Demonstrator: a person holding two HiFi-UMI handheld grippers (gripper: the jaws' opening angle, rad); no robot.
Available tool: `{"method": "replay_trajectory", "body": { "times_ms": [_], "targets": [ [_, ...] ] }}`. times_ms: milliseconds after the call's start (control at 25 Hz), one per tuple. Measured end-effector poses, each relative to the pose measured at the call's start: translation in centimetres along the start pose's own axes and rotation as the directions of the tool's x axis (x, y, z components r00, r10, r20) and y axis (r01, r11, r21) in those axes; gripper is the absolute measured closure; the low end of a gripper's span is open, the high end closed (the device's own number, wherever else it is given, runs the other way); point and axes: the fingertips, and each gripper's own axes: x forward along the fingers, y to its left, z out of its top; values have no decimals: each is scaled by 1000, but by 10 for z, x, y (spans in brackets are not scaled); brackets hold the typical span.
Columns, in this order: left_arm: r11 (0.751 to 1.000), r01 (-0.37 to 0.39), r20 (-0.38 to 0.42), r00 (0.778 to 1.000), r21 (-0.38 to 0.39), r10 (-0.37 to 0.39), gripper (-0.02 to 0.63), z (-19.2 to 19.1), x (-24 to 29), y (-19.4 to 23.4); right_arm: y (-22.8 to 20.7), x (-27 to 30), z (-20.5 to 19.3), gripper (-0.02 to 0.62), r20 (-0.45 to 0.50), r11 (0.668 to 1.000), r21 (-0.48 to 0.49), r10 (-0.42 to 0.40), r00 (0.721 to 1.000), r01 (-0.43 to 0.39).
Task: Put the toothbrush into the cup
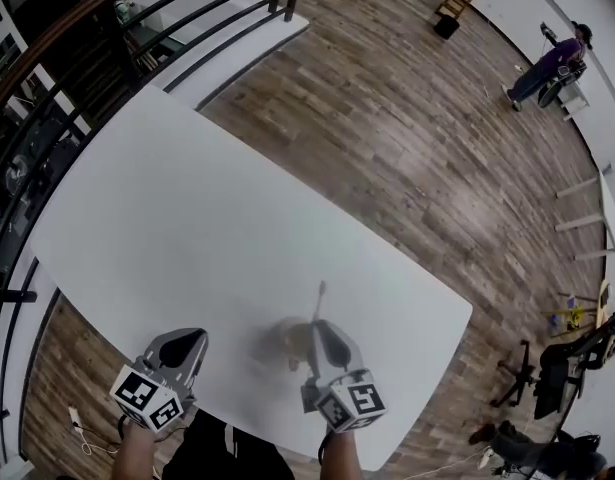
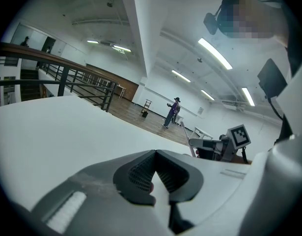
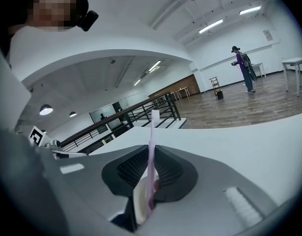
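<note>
The right gripper point(image 1: 320, 328) has its jaws nearly together, clamped on the pink shaft of the toothbrush point(image 3: 151, 141). The left gripper point(image 1: 192, 340) is closed on nothing, low over the table point(image 1: 187, 218). So the brush is in hand but not yet in a cup. A blurred tan shape point(image 1: 287, 340) just left of the right jaws may be the cup; I cannot be sure. The brush's long axis runs along the jaws, its free end pointing up and away from the person. Insertion looks left to do.
</note>
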Motion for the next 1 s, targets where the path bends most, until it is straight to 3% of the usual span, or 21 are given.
{"method": "replay_trajectory", "body": {
  "times_ms": [760,1000],
  "targets": [
    [1000,17,-9,1000,-12,-17,600,-25,-2,-5,-11,-19,-28,548,-30,999,-18,-38,999,37],
    [1000,20,-19,1000,-21,-20,600,-36,4,-5,-13,-19,-39,548,-23,999,22,-30,999,31]
  ]
}}
